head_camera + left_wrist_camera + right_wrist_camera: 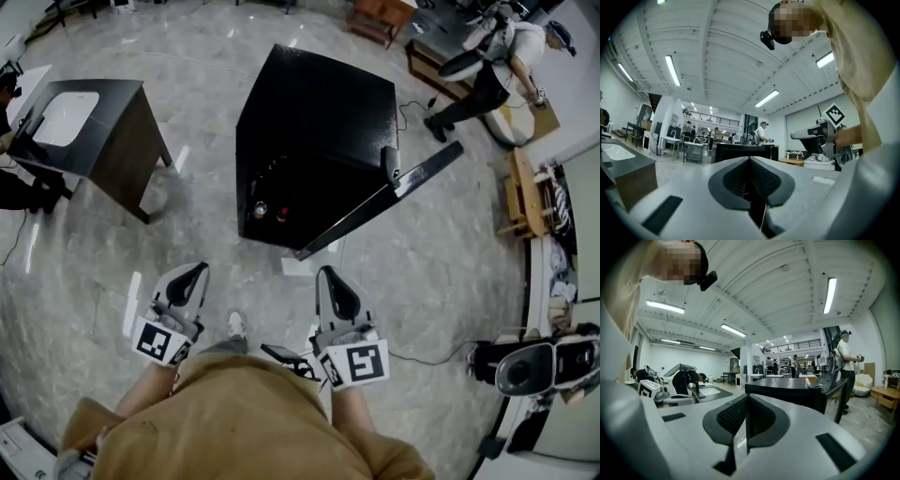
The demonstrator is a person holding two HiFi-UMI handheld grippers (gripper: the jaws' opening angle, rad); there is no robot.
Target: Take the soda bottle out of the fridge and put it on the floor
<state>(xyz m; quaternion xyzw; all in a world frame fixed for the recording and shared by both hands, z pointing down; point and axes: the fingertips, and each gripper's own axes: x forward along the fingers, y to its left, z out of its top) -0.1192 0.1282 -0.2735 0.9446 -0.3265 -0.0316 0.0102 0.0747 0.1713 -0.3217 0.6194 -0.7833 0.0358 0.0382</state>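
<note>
Glossy marble floor [441,272], black fridge [319,103] open, sink cabinet [103,122] well apart

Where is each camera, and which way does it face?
Head view: on the person's head, steeply down at fridge, both grippers, tan top.
Left gripper view: on the left gripper, level along shut jaws; tan top right.
Right gripper view: on the right gripper, likewise; tan top left.
Shared: every view shows the black fridge.
</note>
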